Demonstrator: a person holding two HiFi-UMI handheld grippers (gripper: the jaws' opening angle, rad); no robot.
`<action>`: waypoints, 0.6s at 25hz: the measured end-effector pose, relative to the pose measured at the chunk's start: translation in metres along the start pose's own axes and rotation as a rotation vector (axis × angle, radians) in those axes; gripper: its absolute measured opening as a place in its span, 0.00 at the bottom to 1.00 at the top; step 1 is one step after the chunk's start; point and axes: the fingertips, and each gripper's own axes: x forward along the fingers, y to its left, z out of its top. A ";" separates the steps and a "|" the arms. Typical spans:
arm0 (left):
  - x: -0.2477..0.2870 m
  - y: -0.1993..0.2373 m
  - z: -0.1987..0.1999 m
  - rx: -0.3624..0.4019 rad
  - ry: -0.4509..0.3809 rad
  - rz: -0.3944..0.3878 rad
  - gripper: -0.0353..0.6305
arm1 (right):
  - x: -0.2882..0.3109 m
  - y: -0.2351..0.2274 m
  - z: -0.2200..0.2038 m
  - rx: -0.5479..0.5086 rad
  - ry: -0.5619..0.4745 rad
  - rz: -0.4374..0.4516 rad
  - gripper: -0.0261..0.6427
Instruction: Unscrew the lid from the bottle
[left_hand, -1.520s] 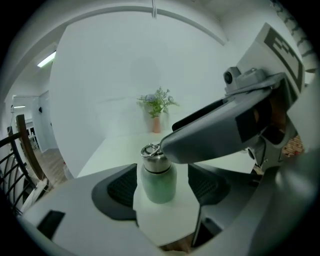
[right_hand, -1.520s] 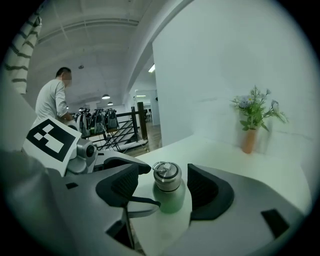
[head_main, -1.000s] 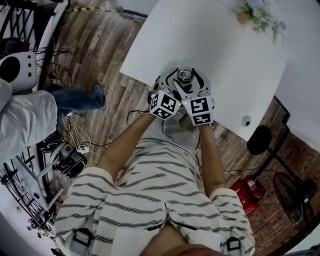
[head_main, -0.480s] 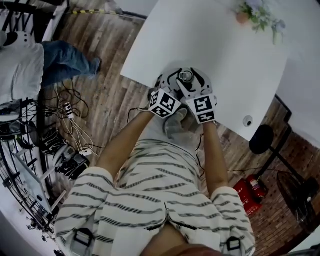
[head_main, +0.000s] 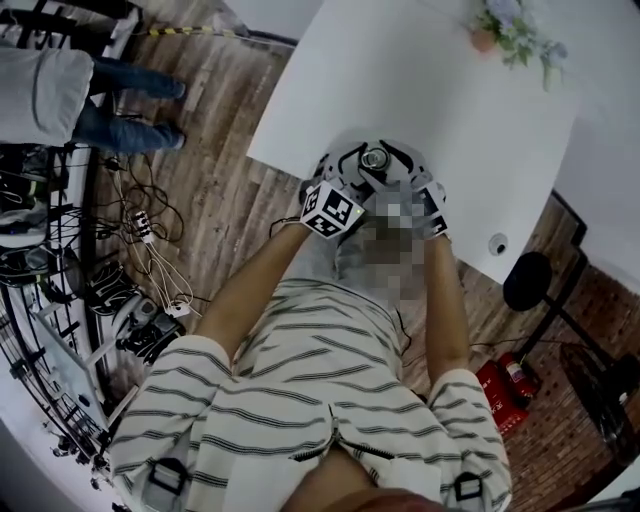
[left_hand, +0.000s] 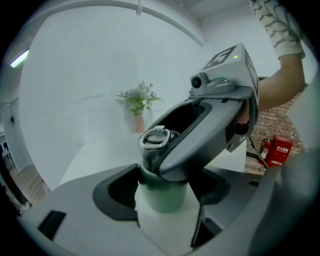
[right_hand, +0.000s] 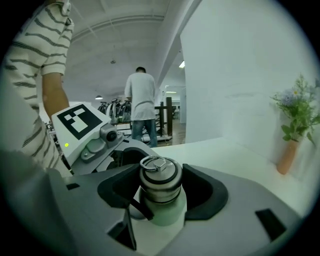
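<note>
1. Two hand-held grippers meet over the near edge of the white rectangular tabletop (head_main: 450, 90), probably to keep the work close to the person's body.
2. The left gripper (left_hand: 165, 186) clamps wide round the pale green cylindrical bottle (left_hand: 161, 200), apparently to stop its body turning. The bottle stands upright between the pads.
3. The right gripper (right_hand: 160, 186) crosses above the left. Its jaws are opening, pads against the sides of the round steel lid (right_hand: 159, 172), which sits ring-topped on the bottle's neck.
</note>
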 end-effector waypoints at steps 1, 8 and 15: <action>0.001 0.000 0.001 0.002 -0.001 -0.001 0.52 | 0.000 0.001 0.000 -0.029 0.004 0.048 0.44; 0.000 -0.002 -0.002 0.013 -0.005 -0.014 0.52 | -0.001 0.014 -0.007 -0.284 0.153 0.440 0.44; 0.000 -0.001 0.000 0.015 -0.006 -0.015 0.52 | -0.002 0.015 -0.007 -0.343 0.202 0.564 0.44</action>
